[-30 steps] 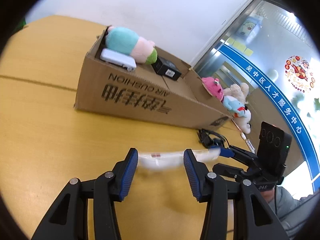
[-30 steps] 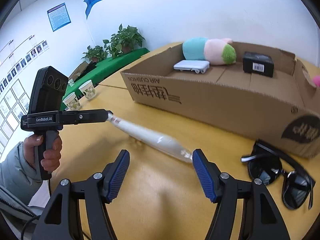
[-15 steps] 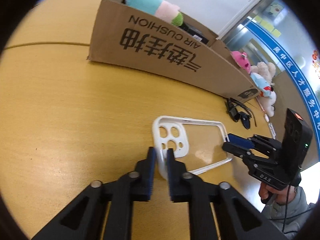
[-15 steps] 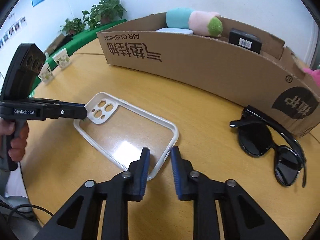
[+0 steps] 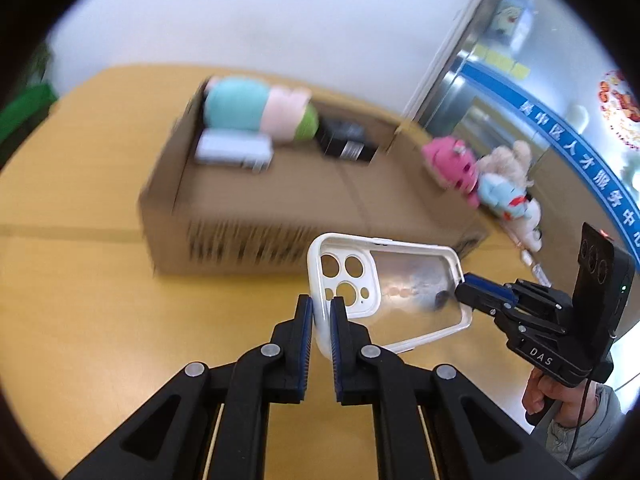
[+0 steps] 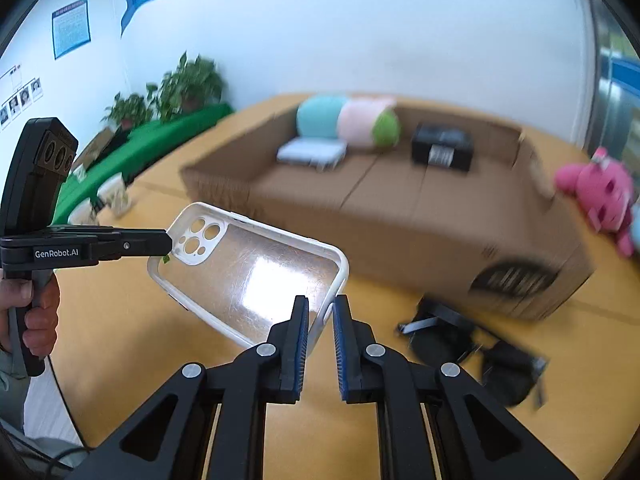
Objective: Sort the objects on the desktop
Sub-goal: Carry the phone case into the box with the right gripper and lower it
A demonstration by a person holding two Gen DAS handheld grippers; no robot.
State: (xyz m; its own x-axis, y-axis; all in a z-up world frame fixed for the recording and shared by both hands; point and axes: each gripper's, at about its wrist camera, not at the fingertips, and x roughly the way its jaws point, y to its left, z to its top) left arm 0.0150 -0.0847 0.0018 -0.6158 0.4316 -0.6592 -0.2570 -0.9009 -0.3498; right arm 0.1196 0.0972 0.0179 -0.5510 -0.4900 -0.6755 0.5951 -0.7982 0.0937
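A clear phone case with a white rim [image 5: 404,292] is held in the air above the yellow table, between both grippers. My left gripper [image 5: 319,312] is shut on its camera-hole end. My right gripper [image 6: 320,312] is shut on the opposite end of the phone case [image 6: 256,272]. The right gripper also shows in the left wrist view [image 5: 472,286], and the left gripper in the right wrist view [image 6: 166,242]. Behind the case stands an open cardboard box [image 5: 280,184], also in the right wrist view [image 6: 400,208].
The box holds a pastel plush [image 6: 348,120], a white device [image 6: 312,152] and a black box [image 6: 442,148]. Black sunglasses [image 6: 476,344] lie on the table right of my right gripper. Plush toys [image 5: 480,176] sit beyond the box. Paper cups [image 6: 112,196] stand far left.
Both grippers have lifted the phone case off the table and carried it up towards the box. A second ago both were open around the case; now both are shut on it.
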